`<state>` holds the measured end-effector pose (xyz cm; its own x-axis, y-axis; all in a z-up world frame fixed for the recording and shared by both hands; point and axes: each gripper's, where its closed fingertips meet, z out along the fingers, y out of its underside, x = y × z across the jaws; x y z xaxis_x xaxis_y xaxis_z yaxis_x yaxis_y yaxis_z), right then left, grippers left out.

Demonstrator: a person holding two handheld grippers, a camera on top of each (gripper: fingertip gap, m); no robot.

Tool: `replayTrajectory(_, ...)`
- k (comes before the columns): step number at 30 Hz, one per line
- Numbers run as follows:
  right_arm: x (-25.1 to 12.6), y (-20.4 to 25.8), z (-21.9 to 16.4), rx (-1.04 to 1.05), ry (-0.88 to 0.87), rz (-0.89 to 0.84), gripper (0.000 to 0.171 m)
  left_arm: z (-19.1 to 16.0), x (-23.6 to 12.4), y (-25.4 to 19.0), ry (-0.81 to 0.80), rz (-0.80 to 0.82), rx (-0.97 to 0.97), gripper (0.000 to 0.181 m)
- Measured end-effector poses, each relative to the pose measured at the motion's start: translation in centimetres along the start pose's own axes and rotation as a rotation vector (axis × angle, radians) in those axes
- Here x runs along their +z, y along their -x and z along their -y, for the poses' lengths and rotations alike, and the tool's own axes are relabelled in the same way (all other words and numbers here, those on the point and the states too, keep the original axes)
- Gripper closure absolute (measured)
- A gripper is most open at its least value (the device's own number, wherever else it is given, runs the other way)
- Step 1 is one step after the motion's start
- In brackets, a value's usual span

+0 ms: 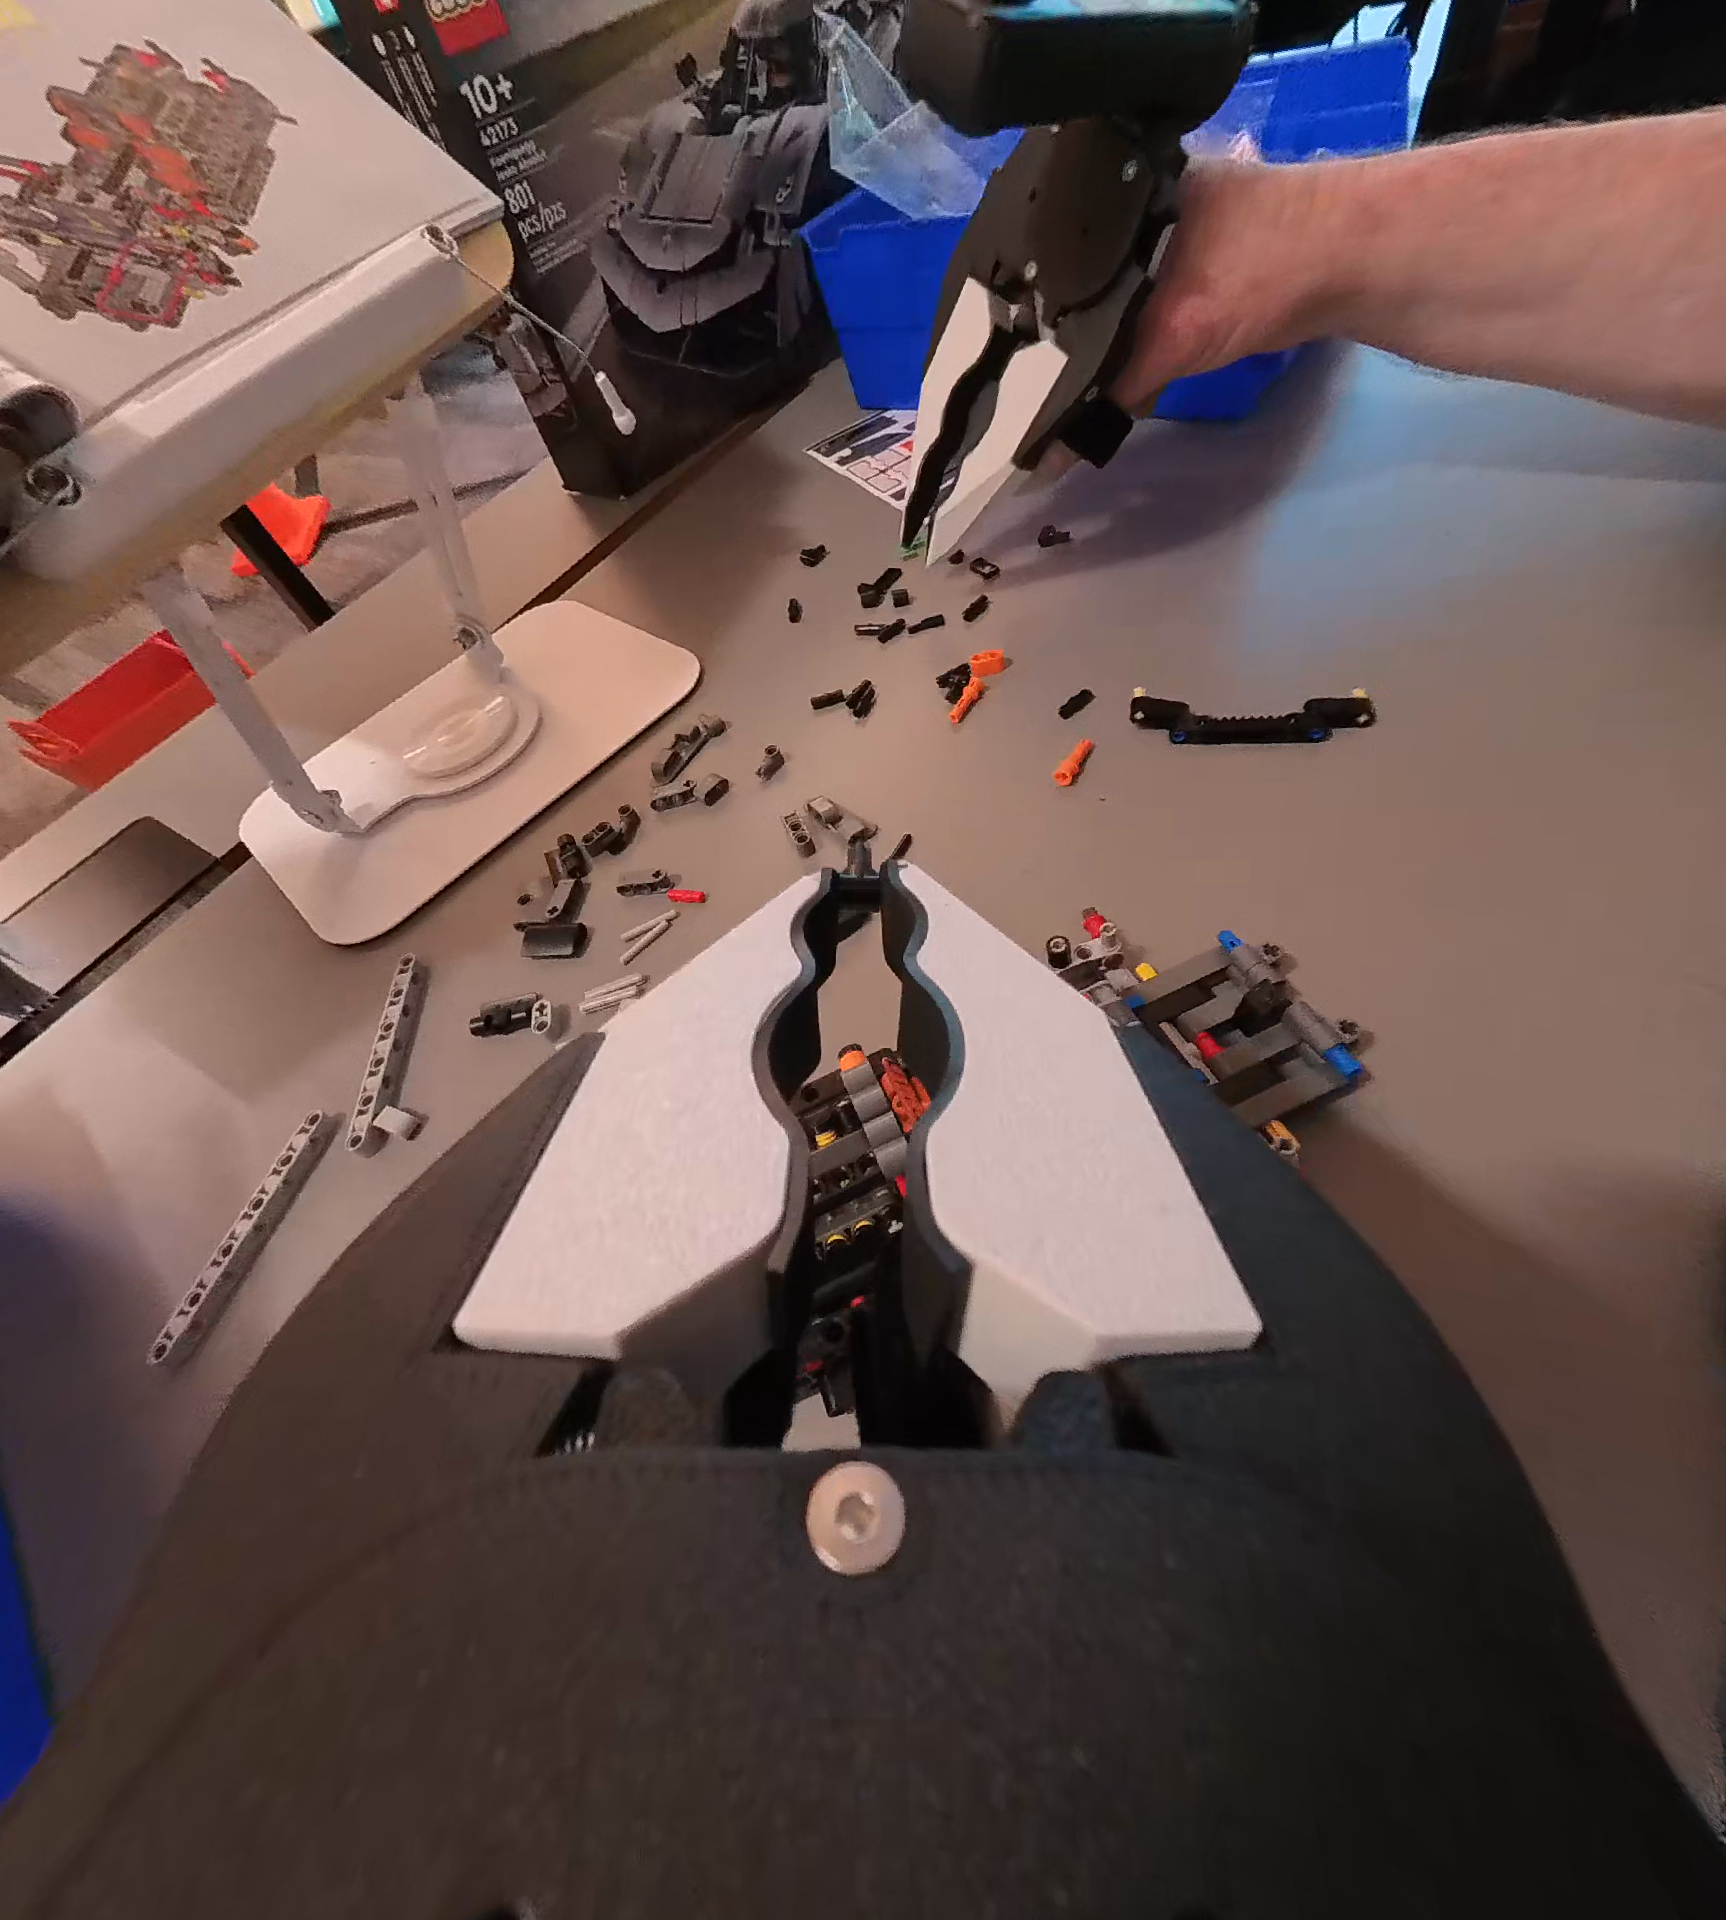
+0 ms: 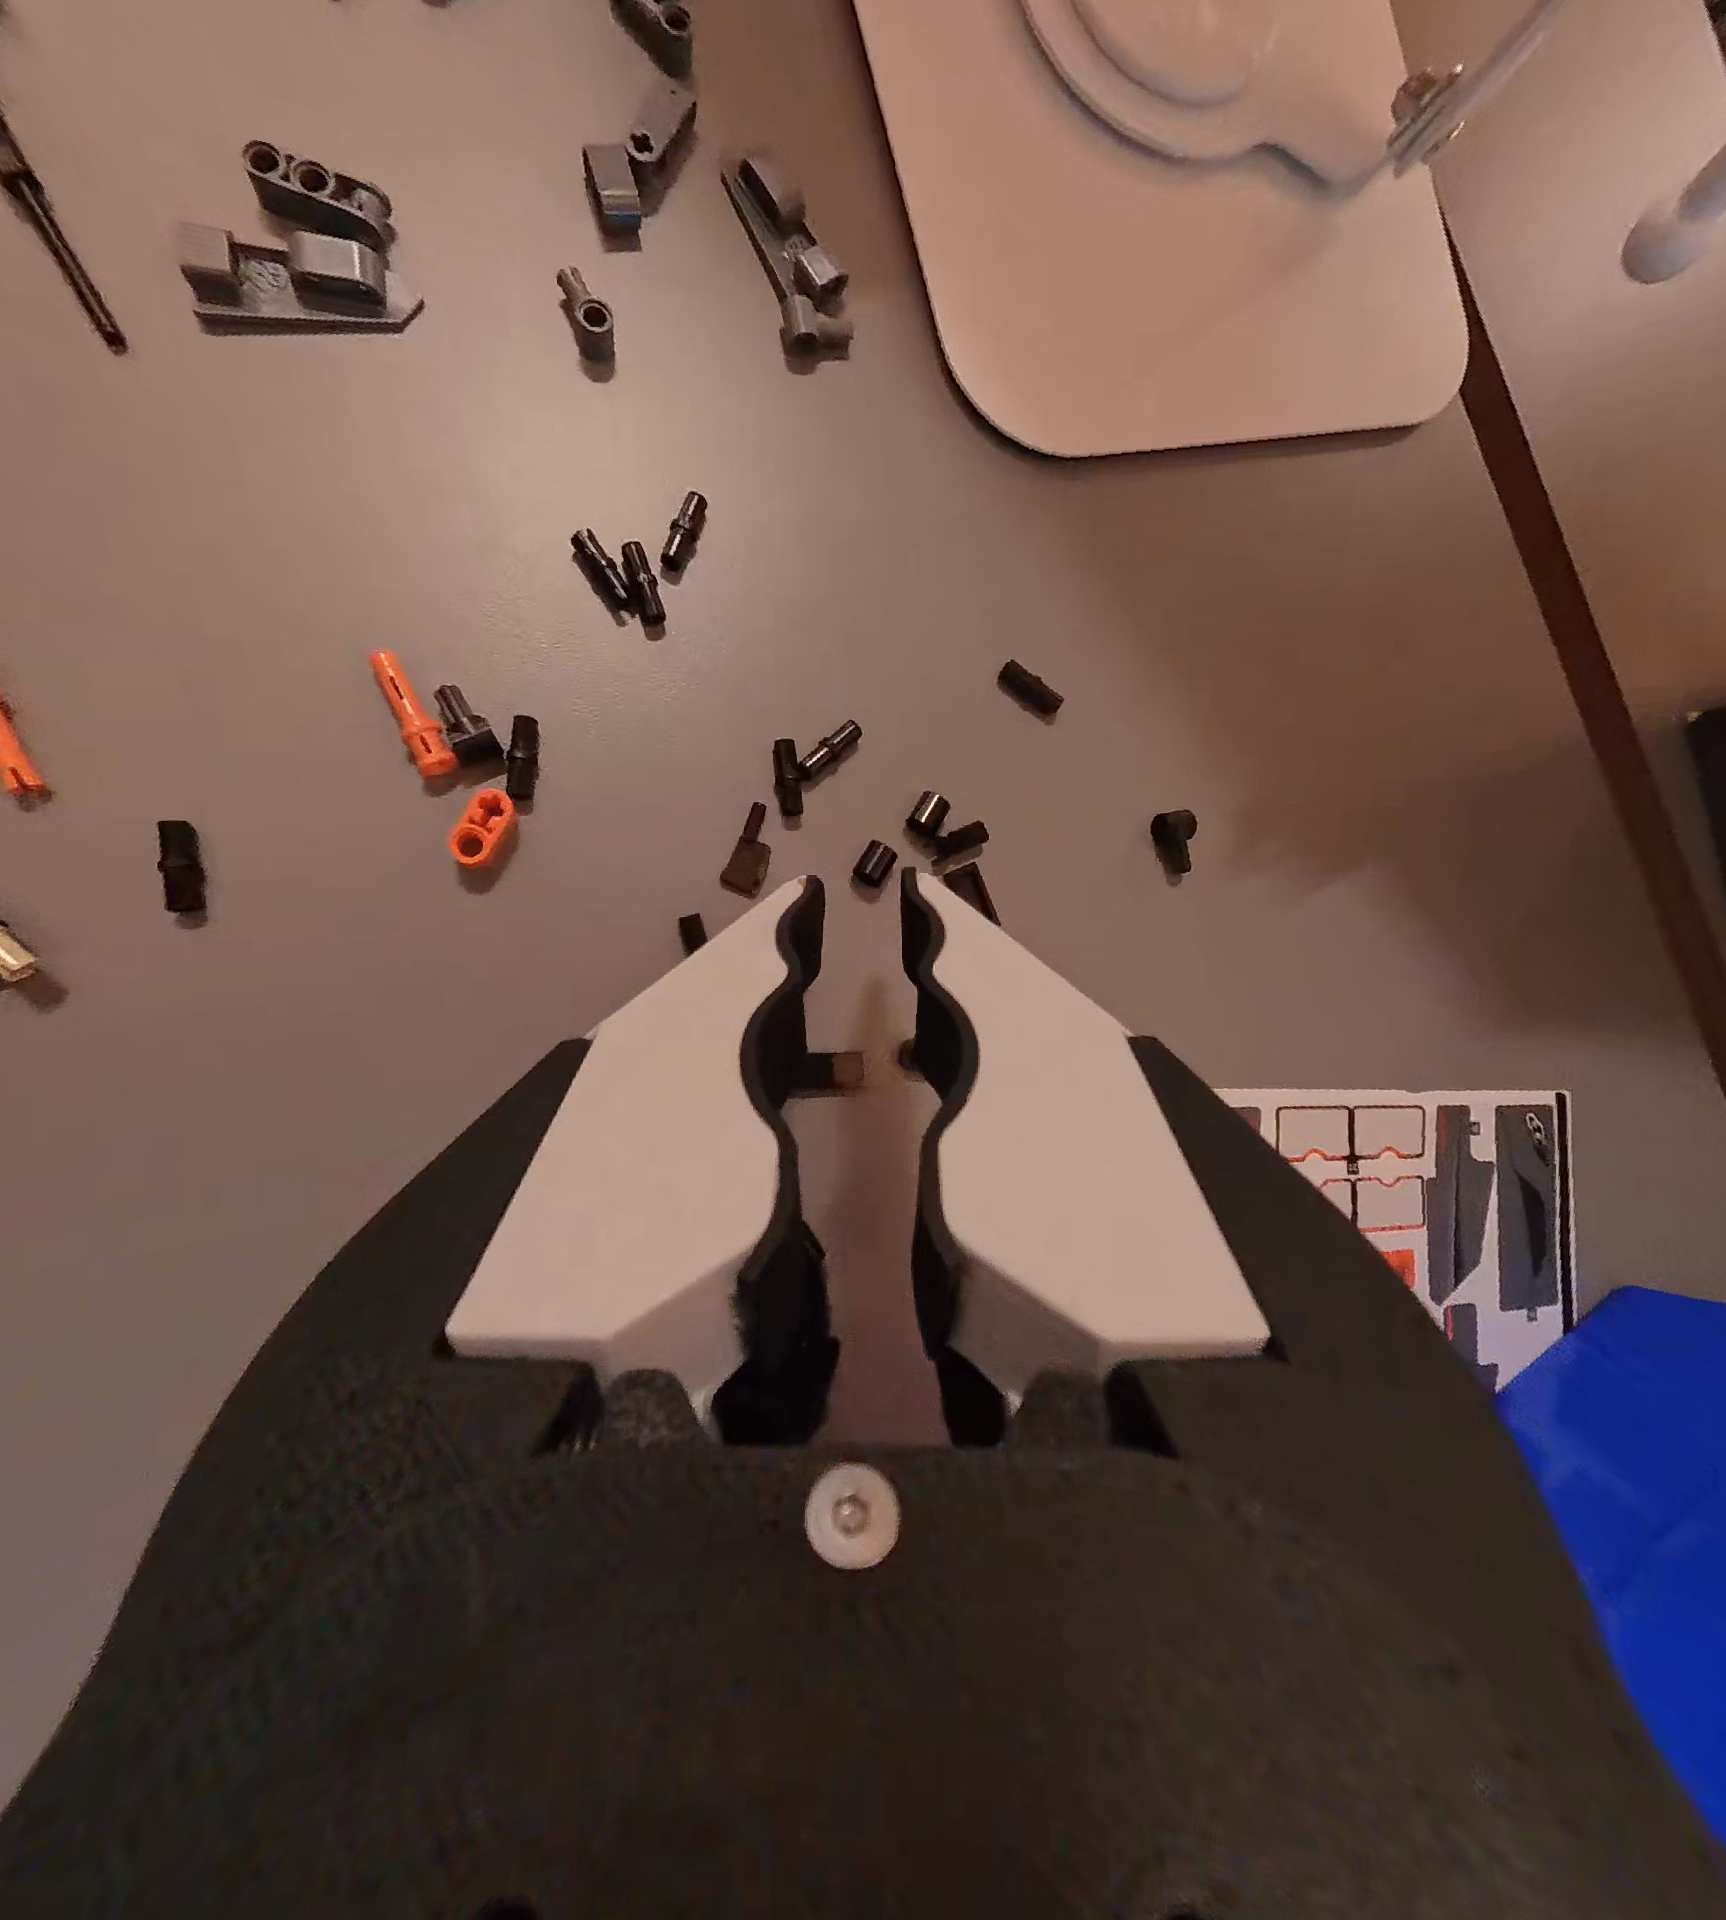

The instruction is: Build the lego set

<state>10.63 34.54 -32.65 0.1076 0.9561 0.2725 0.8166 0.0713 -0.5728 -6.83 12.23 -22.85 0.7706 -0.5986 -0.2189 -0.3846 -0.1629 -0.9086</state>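
My left gripper [image 1: 854, 883] is shut on a small black Lego piece [image 1: 852, 886] at its fingertips, low over the grey table [image 1: 1358, 935]. A partly built Lego assembly [image 1: 1238, 1023] in grey, black, blue and red lies under and to the right of it, and shows through the finger gap. My right gripper [image 2: 859, 883] is open by a narrow gap, tips down over scattered black pins [image 2: 630, 571]. A small black bush [image 2: 874, 862] lies just ahead of its tips. The right gripper also shows in the left wrist view [image 1: 926, 540], held by a hand.
Loose parts lie around: orange pins [image 2: 412, 717], grey beams [image 1: 386, 1049], a black curved piece [image 1: 1251, 717]. A white book-stand base [image 2: 1181, 239] carries the open manual [image 1: 111, 197]. The set box [image 1: 630, 208], blue bins [image 1: 890, 301] and a sticker sheet [image 2: 1410, 1195] stand beyond. The left gripper's tips are roughly 30 cm from the right gripper's.
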Motion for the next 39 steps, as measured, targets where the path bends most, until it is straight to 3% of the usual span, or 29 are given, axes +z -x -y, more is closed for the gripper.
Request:
replayTrajectory(8, 0.9, -0.4, 0.3, -0.008, 0.002, 0.001, 0.159, -0.5, -0.1, 0.4, 0.005, 0.011, -0.021, 0.174)
replayTrajectory(17, 0.8, 0.6, 1.3, -0.027, -0.009, 0.015, 0.16, -2.8, -3.0, 1.2, 0.005, 0.083, -0.142, 0.175)
replayTrajectory(33, -0.9, 1.3, 3.0, 0.009, -0.032, -0.02, 0.16, -3.4, -4.7, 1.2, -0.053, 0.077, -0.186, 0.175)
replayTrajectory(39, -2.1, 0.2, 2.0, 0.051, -0.01, -0.079, 0.157, -3.4, -5.1, 1.5, -0.068, 0.079, -0.2, 0.175)
